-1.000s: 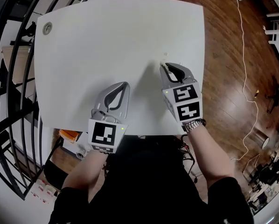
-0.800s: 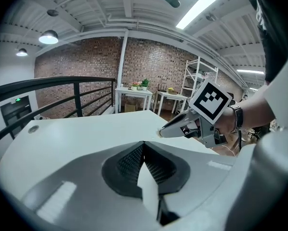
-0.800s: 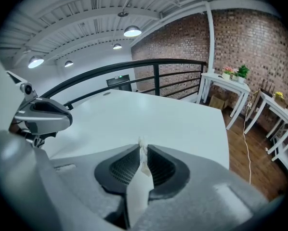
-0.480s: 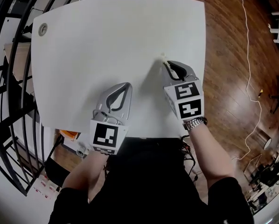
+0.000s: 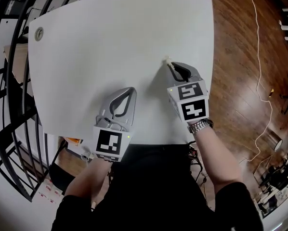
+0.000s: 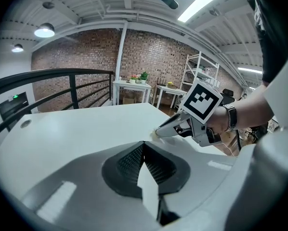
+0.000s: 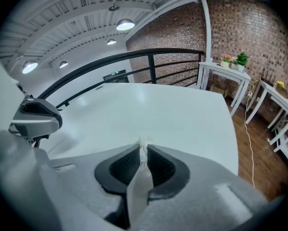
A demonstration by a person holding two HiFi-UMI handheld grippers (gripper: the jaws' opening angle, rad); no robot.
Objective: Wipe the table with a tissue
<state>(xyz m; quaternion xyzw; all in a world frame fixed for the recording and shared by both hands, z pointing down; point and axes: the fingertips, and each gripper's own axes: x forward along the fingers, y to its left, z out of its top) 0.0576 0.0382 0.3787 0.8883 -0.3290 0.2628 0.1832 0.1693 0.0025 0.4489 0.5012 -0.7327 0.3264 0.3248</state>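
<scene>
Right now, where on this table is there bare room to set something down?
The far half of the table is bare, from the grommet across to the right edge. Crowded near you: the left hand-held gripper and the right hand-held gripper pinching the tissue.

Holds the left gripper (image 5: 130, 90) back, jaws closed on nothing, and reaches the right gripper (image 5: 169, 65) further forward, tips tilted down, jaws pinched on a scrap of tissue (image 5: 167, 59), with both forearms (image 5: 216, 158) stretched ahead.

Most of the tissue (image 5: 168, 60) is hidden between the right tool's (image 5: 172, 67) clamped jaws.
</scene>
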